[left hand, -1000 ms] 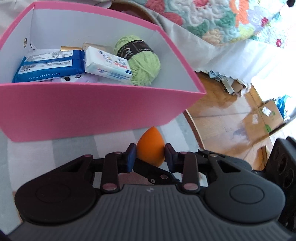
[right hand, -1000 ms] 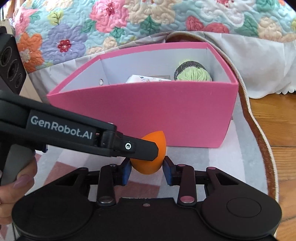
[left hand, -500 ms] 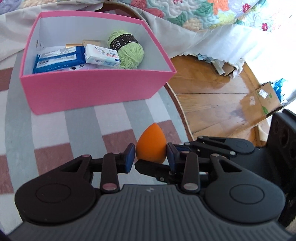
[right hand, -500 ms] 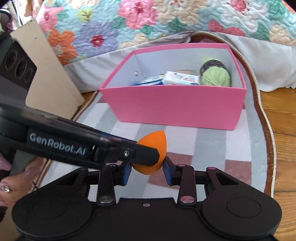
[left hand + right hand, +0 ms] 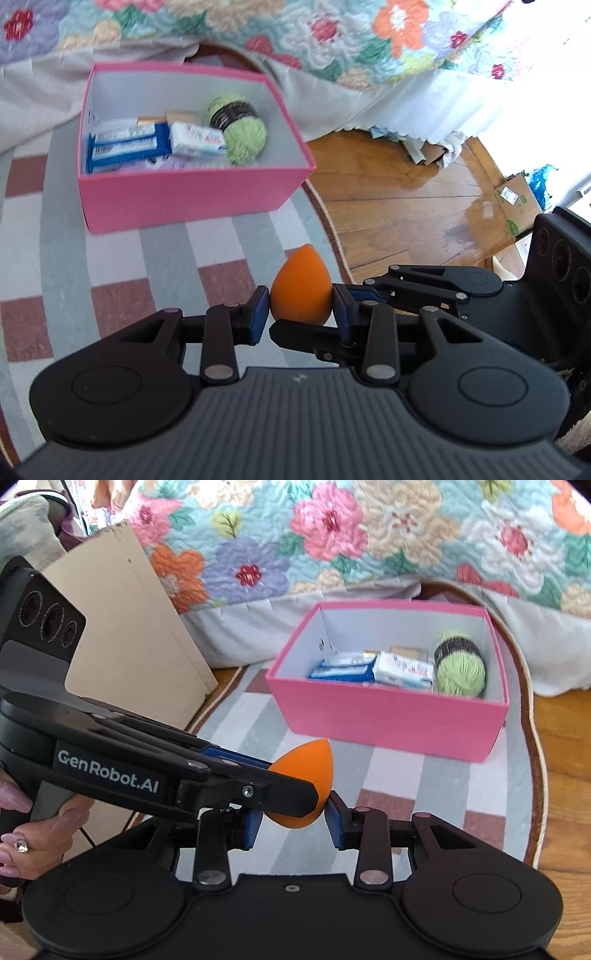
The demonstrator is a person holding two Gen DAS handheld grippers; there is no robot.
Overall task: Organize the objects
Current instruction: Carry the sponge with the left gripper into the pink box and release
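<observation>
An orange egg-shaped sponge (image 5: 301,288) (image 5: 306,771) hangs above the striped rug, pointed end up. My left gripper (image 5: 301,314) is shut on it, a blue pad pressing each side. My right gripper (image 5: 293,823) is shut on the sponge's lower end from another angle. One right finger (image 5: 303,334) runs under the sponge in the left wrist view, and a left finger (image 5: 280,794) crosses in front of it in the right wrist view. Beyond stands the open pink box (image 5: 192,199) (image 5: 388,716), holding green yarn (image 5: 243,129) (image 5: 460,664), a blue wipes pack (image 5: 125,146) and a white pack (image 5: 197,140).
The box sits on a striped rug (image 5: 155,258) over wooden floor (image 5: 406,206). A flowered quilt (image 5: 332,535) and bed skirt hang behind it. A cardboard sheet (image 5: 122,627) leans at the left. A person's hand (image 5: 37,827) grips the left handle. Flattened cartons (image 5: 517,199) lie far right.
Both grippers rose and drew back from the pink box with the sponge still between them. The box now looks smaller and lower, and more of its inside shows.
</observation>
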